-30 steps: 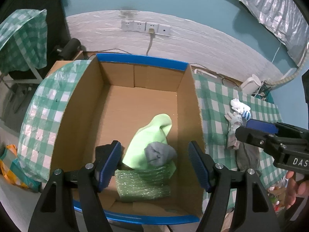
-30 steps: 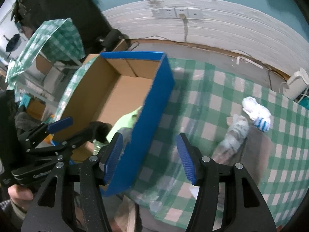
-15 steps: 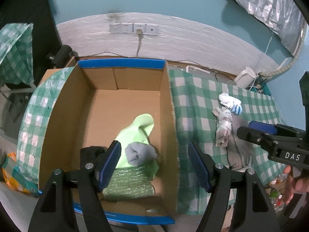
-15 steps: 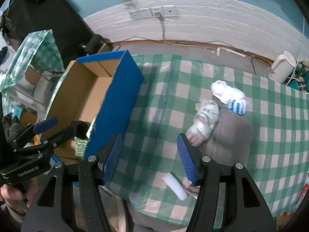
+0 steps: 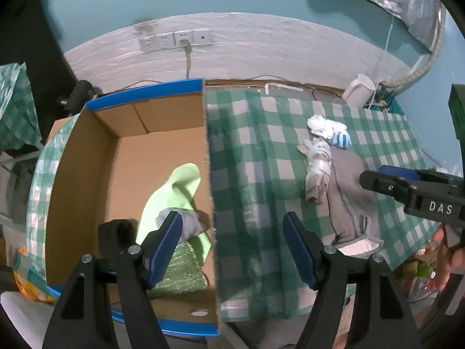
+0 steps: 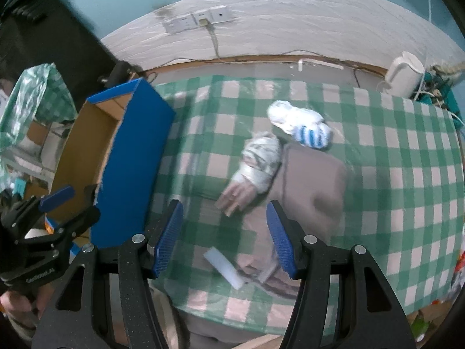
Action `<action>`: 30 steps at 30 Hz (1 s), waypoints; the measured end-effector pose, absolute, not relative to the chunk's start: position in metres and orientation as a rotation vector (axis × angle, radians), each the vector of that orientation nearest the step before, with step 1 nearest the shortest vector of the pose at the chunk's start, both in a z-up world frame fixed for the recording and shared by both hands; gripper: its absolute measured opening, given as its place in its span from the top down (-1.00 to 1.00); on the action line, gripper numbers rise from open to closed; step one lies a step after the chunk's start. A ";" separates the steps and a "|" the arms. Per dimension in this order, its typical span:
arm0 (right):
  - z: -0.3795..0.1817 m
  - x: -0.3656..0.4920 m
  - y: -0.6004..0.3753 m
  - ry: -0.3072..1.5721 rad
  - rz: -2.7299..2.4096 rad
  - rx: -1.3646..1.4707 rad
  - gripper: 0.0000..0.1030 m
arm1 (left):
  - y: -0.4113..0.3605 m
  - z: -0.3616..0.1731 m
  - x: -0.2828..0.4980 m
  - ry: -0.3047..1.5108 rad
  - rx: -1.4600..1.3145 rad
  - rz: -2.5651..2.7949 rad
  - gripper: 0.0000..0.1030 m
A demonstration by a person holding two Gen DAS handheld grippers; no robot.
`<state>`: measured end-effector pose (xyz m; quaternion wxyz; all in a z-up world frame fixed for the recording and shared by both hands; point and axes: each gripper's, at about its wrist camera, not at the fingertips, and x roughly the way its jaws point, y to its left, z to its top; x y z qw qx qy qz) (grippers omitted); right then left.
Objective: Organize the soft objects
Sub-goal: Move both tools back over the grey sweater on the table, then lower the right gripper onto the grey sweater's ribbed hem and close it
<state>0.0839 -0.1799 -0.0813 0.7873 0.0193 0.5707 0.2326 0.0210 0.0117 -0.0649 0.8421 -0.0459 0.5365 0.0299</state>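
A cardboard box (image 5: 87,157) with blue edges stands at the table's left; it also shows in the right wrist view (image 6: 130,157). Inside lie a light green cloth (image 5: 174,186), a grey sock ball (image 5: 190,222) and a sparkly green cloth (image 5: 180,273). On the checked tablecloth lie a white and blue-striped sock bundle (image 6: 299,125), a pale striped sock (image 6: 258,165) and a grey-brown garment (image 6: 314,186). My left gripper (image 5: 232,247) is open and empty over the box's right wall. My right gripper (image 6: 223,238) is open and empty above the garment's near end.
A white flat piece (image 6: 223,267) lies near the table's front edge. A white kettle (image 6: 404,72) and cables sit at the back right. Wall sockets (image 6: 200,19) with a cord are behind. A checked cloth (image 6: 32,99) hangs at the left.
Both grippers have moved to the right, away from the box and toward the socks and garment. Both stay open and empty.
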 end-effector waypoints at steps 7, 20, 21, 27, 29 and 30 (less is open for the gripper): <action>-0.096 0.086 -0.203 1.253 0.459 0.052 -0.15 | -0.013 -0.072 0.026 1.159 -0.041 0.048 -0.42; -0.135 0.089 -0.226 1.337 0.392 0.074 -0.15 | -0.035 -0.096 0.043 1.216 0.013 0.054 -0.42; -0.138 0.089 -0.226 1.342 0.385 0.069 -0.15 | -0.036 -0.098 0.045 1.220 0.012 0.056 -0.42; -0.152 0.087 -0.222 1.357 0.362 0.033 -0.17 | -0.043 -0.104 0.051 1.226 0.020 0.049 -0.42; -0.159 0.087 -0.219 1.366 0.355 0.020 -0.18 | -0.045 -0.107 0.053 1.232 0.023 0.047 -0.42; -0.162 0.087 -0.217 1.372 0.352 0.010 -0.18 | -0.045 -0.109 0.054 1.237 0.024 0.047 -0.42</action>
